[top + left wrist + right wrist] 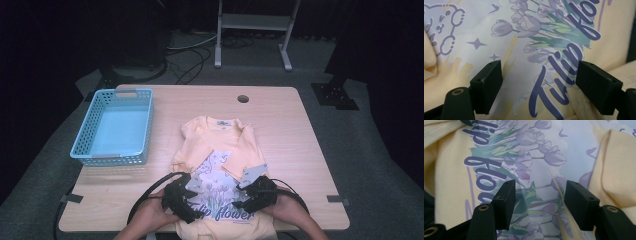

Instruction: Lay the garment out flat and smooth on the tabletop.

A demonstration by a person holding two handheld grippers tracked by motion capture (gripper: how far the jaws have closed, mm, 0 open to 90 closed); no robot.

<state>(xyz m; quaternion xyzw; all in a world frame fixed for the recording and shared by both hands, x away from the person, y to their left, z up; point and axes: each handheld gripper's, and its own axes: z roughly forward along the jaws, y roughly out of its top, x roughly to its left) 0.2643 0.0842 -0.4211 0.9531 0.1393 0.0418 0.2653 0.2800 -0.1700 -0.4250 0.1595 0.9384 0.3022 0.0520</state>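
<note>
both my grippers, left (196, 214) and right (240, 204), hover with jaws apart, holding nothing, over the yellow tulip t-shirt (216, 150); closing here risks pinching one layer and dragging the folded sleeves loose.

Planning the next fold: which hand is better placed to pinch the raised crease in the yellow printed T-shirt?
Right. The right tool has its open jaws on either side of a raised crease in the yellow printed T-shirt; the left tool, also open, is over flat fabric.
</note>
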